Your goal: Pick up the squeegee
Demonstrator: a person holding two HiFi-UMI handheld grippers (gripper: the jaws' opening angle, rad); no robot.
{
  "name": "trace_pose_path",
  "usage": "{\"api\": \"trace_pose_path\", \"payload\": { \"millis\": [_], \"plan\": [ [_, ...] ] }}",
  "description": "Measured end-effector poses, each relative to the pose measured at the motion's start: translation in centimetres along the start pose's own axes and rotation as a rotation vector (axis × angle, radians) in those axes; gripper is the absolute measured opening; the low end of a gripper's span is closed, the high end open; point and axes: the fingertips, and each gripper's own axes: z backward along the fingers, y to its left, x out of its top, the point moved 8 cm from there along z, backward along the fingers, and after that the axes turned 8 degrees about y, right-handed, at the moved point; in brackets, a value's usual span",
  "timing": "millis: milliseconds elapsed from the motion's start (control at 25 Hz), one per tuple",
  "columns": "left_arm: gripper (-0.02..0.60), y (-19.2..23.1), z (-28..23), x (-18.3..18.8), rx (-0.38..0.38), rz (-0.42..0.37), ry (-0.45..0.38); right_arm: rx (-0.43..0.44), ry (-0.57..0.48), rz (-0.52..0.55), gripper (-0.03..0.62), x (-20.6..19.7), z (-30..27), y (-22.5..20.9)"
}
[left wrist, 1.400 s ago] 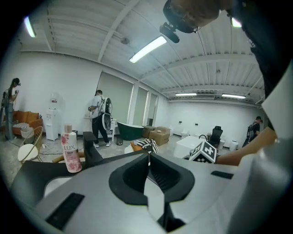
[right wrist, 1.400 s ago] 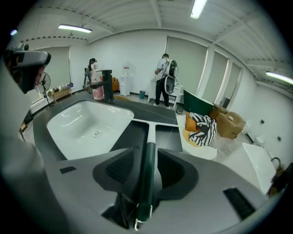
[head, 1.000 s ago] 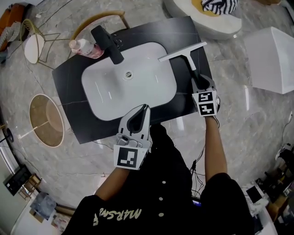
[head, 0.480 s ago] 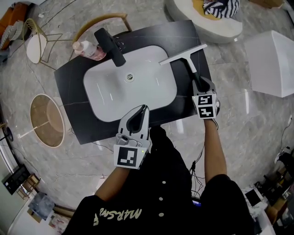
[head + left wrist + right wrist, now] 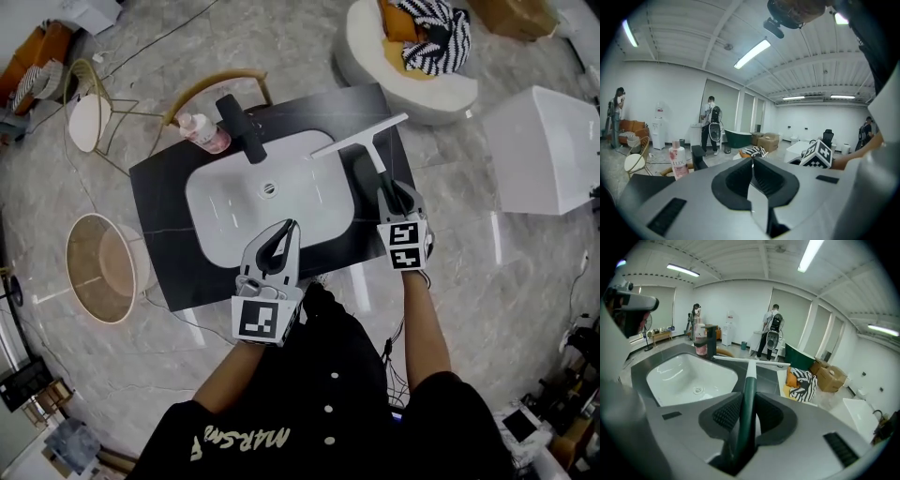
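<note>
Jaws of right gripper (image 5: 747,401) pinch squeegee (image 5: 749,380) handle, blade beyond them, clear only in its view; left gripper (image 5: 752,164) closed, empty.

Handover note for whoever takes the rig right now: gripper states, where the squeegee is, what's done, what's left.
Right gripper: shut on the squeegee, pads on its dark green handle, blade pointing away from the person.
Left gripper: shut, empty, held above the near edge of the black countertop, in front of the sink.
Squeegee: over the countertop just right of the sink. It looks lifted clear, with a shadow beneath it.
Done: grasp made, pick-up apparently achieved.
Left: probably just confirm that the blade is clear and keep the grip firm. The left gripper has no job.
</note>
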Motion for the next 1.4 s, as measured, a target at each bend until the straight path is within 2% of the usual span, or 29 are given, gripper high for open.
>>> {"api": "trace_pose_path", "payload": {
  "millis": [360, 600, 960, 1400],
  "plan": [
    [0.018, 1.0, 0.7, 5.4, 0.004, -0.031, -0.124, -0.055, -0.273, -0.081, 0.089, 7.6, 9.2, 1.1],
    [0.020, 1.6, 1.4, 8.8, 0.002, -0.062, -0.205, -0.117, -0.425, -0.136, 0.089, 10.7, 14.8, 1.2],
    [0.020, 1.7, 2.2, 11.7, -0.012, -0.100, -0.277, -0.202, -0.619, -0.212, 0.089, 12.2, 20.2, 0.5],
    [0.020, 1.9, 2.2, 13.3, -0.017, -0.119, -0.314, -0.232, -0.740, -0.282, 0.089, 12.2, 21.9, -0.5]
  ]
}}
